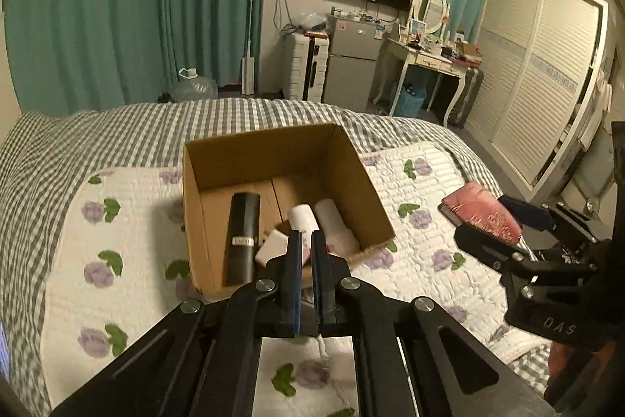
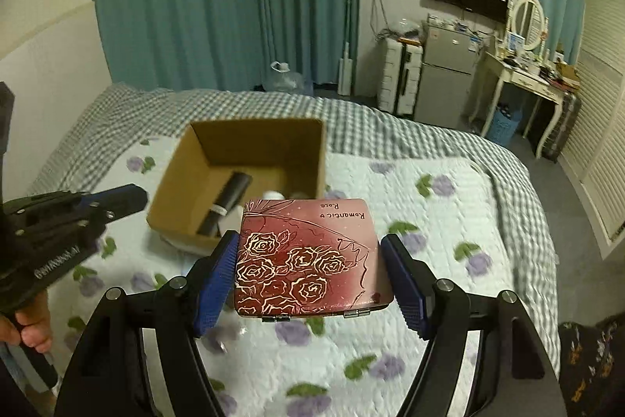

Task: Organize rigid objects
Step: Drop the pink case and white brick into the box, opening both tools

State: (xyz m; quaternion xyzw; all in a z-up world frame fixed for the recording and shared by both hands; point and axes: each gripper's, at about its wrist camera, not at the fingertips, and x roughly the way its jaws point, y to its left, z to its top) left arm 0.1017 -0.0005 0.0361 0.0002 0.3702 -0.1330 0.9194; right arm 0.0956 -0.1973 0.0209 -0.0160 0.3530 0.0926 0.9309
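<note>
My right gripper point(image 2: 310, 268) pinches a flat pink rose-printed tin point(image 2: 308, 256) above the quilted bed point(image 2: 449, 221); my left gripper point(image 1: 306, 253), jaws pressed together, empty, hangs over the open brown cardboard box point(image 1: 269, 147).

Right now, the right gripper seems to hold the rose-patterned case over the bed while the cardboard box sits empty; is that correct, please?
Not quite: the cardboard box is not empty. The left wrist view shows a black tube and white containers inside it. The right gripper does hold the rose-patterned case over the bed.

Dim warm indoor light, fisheye-bent edges, dark corners, slight blur
</note>
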